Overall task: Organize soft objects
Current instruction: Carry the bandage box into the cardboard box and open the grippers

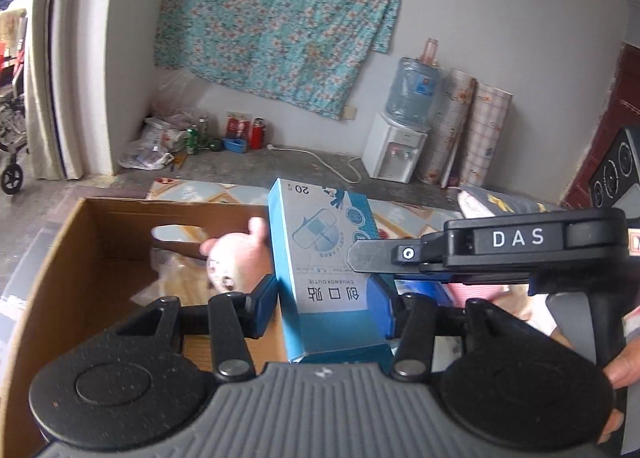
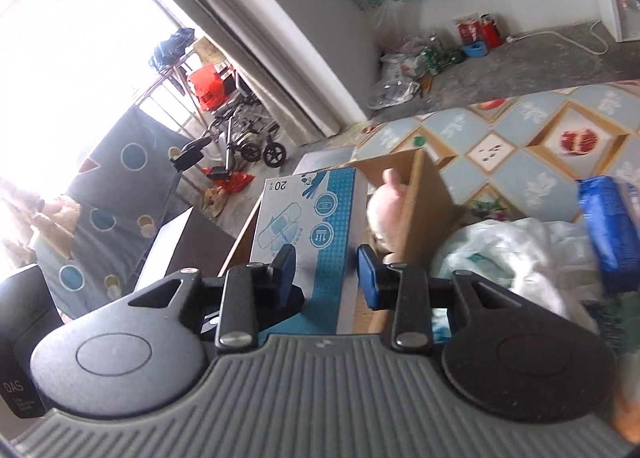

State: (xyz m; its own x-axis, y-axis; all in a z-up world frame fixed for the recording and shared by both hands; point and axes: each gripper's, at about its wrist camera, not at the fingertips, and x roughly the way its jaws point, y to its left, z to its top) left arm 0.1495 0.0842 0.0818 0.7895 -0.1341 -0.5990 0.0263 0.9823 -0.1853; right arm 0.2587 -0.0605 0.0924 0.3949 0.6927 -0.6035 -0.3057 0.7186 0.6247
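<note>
The left claw (image 1: 326, 298) is gripping the blue plaster box (image 1: 326, 254) at centre frame, pads pressing both side faces, above the open cardboard box (image 1: 96, 258) at left. A pink plush toy (image 1: 236, 258) is lying inside. The right claw (image 2: 326, 278) is standing released, its pads astride the box's near edge without pressing it. The operator should be lowering the box vertically into a vacant corner, releasing only once it is seated.

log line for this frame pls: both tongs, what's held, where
left tongs: shut on blue bandage box | right tongs: open, beside box | location: over cardboard box | inside: pink plush toy
</note>
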